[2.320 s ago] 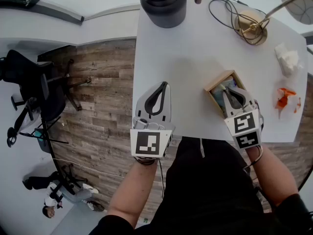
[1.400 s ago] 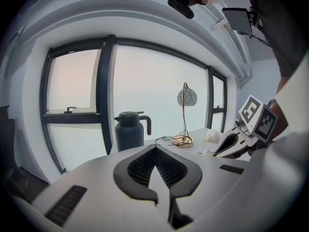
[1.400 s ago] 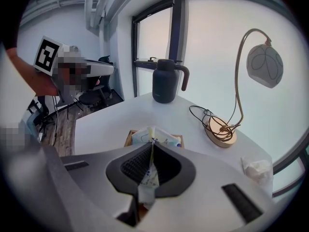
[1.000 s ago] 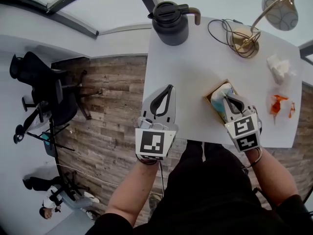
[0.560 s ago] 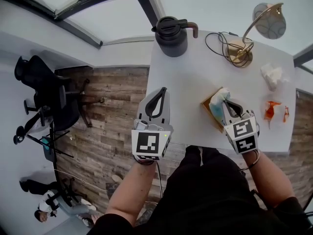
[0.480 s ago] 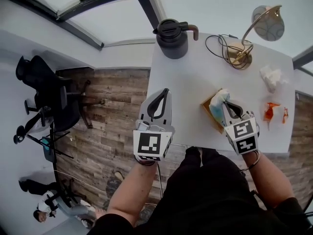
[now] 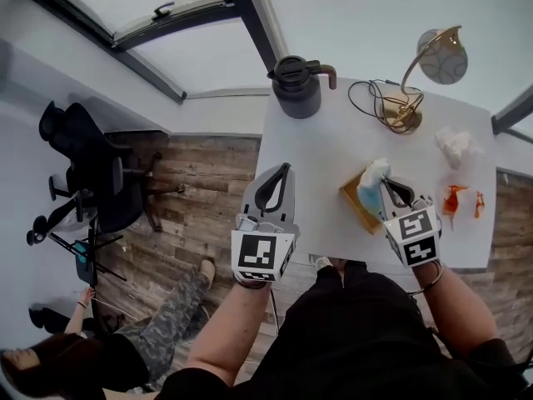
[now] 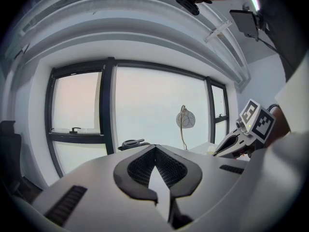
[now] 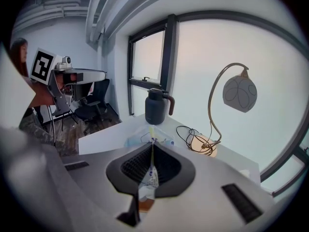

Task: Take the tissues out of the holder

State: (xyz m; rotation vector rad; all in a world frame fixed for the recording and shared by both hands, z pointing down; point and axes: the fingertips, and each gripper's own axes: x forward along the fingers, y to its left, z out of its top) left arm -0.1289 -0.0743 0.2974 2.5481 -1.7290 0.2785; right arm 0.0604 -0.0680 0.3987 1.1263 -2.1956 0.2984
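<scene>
— How much of the holder (image 7: pixel 354 207) shows, at the table's (image 7: pixel 316 140) near edge?
— One wooden side; the tissues (image 7: pixel 369 192) and right gripper (image 7: pixel 385 183) cover the rest.
— The orange bits (image 7: pixel 454 199) by the right edge?
— Too small to tell. And the seated person (image 7: pixel 141 348) is cut off at the picture's corner.

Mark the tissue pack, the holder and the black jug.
tissue pack (image 7: pixel 371 187), head view, pale blue middle.
holder (image 7: pixel 352 205), head view, wooden left wall.
black jug (image 7: pixel 296 92), head view, dark body.

R tongs (image 7: pixel 384 183) gripping tissue pk (image 7: pixel 369 192) | pk over holder (image 7: pixel 355 210) | L tongs (image 7: pixel 285 167) closed
</scene>
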